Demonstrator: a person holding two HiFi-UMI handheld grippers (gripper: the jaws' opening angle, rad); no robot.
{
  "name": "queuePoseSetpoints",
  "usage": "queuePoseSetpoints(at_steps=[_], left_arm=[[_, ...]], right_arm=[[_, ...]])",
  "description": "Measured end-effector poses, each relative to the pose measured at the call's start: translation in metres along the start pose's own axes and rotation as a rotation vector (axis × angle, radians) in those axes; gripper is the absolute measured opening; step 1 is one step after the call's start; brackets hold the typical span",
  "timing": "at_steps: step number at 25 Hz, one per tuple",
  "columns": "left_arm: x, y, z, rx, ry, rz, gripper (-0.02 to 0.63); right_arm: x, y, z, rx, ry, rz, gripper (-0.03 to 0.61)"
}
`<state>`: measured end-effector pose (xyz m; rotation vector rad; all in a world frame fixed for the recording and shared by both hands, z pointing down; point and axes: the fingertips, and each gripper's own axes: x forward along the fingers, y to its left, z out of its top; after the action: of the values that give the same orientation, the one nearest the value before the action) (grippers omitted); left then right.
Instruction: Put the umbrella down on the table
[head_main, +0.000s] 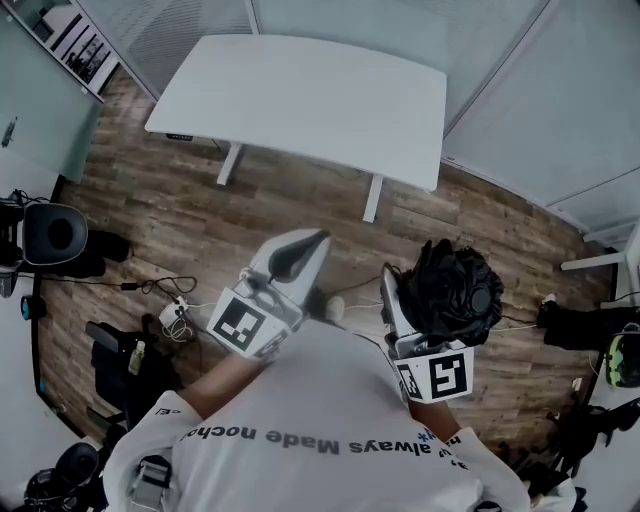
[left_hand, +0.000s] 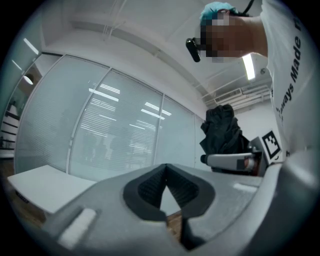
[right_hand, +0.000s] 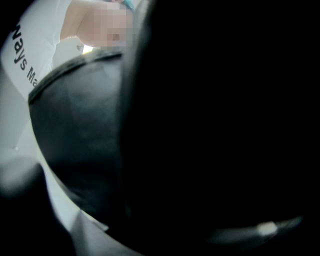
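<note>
The white shirt (head_main: 300, 440) has dark letters on it; at the bottom of the head view they say "always Made"; at the right edge of the left gripper view only "ways Made" shows; the other words are too blurry to read.

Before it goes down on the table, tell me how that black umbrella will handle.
The umbrella shows as a loose bunch of black fabric, so it will probably feel soft and floppy. Black fabric fills the right gripper view, so the jaws likely pinch cloth and it may shift. On the flat white table it should slump rather than roll.
</note>
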<state>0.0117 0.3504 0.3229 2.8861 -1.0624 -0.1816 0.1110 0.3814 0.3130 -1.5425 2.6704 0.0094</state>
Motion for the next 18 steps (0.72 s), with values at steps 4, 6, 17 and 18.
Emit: queuePoseSetpoints(at_steps=[4, 6, 17, 18], left_arm=[[0.019, 0.015, -0.006, -0.015, 0.006, 0.002, 0.003], [0.035, 0.022, -0.009, -0.015, 0.0, -0.006, 0.003], [0.131, 0.132, -0.014, -0.012, -0.015, -0.036, 0.003], [0.138, 0.15, -0.013, -0.015, -0.016, -0.033, 0.003]], right_arm=[[0.018, -0.013, -0.004, 0.019, 0.006, 0.003, 0.238], [0.028, -0.025, -0.006, 0.02, 0.009, 0.003, 0.238], [0.152, -0.097, -0.023, 0.007, 0.02, -0.008, 0.238], [0.171, -0.101, -0.024, 0.01, 0.02, -0.009, 0.238]])
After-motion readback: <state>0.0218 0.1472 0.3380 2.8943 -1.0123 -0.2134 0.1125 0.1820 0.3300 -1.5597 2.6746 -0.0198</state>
